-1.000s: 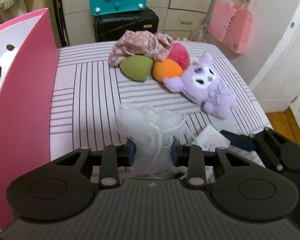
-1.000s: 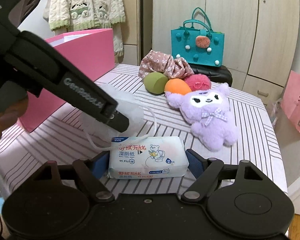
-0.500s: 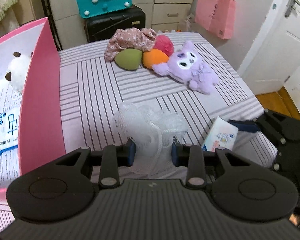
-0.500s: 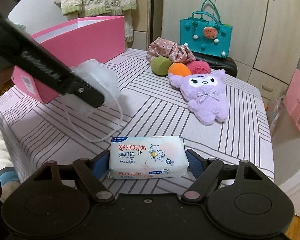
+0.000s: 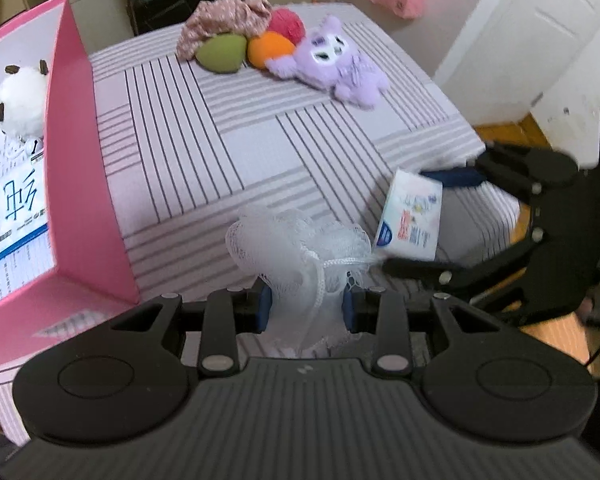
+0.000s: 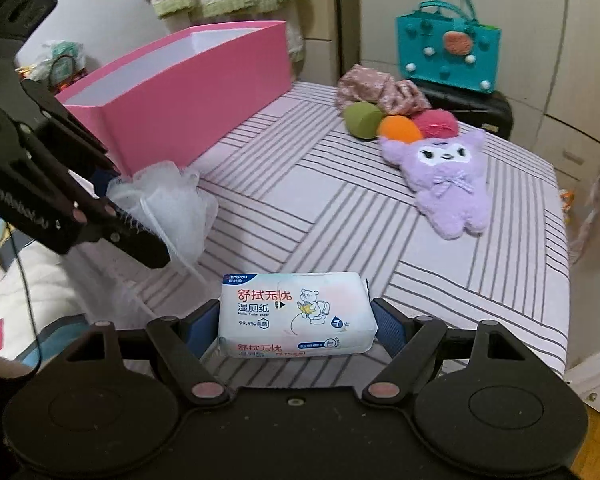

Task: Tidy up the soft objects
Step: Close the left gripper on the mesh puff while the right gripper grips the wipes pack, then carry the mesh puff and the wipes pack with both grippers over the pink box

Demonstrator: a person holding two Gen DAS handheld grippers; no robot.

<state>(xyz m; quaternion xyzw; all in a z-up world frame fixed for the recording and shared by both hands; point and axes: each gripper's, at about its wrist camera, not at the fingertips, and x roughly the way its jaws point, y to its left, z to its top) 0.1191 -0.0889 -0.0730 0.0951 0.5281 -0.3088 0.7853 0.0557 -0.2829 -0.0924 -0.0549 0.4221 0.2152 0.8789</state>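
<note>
My left gripper (image 5: 305, 306) pinches a white mesh bath pouf (image 5: 300, 248) between its blue pads, jaws drawn in on the netting; pouf is lifted off the bed, its cord loop dangling, just beside the near corner of the pink box (image 5: 88, 184); my right gripper (image 6: 294, 322) clamps a white pack of wet wipes (image 6: 296, 316) by its short ends, jaws set wide around it, pack held above the striped bedsheet (image 6: 340, 200) near the front edge. Inside the box, seen from left cam: a white plush w/ dark ears (image 5: 20, 108) and a flat white-and-blue pack (image 5: 14, 208), prob. more wipes, though the print is too skewed to be sure. At the far end of the bed, well apart from both grippers: a purple plush toy (image 6: 444, 176), an orange ball (image 6: 400, 129), a green ball (image 6: 363, 119), a red-pink ball (image 6: 436, 122), and floral fabric (image 6: 380, 90) bunched behind them, all touching in one cluster. Beyond the bed a teal bag (image 6: 448, 58) sits on a black suitcase (image 6: 480, 112).
</note>
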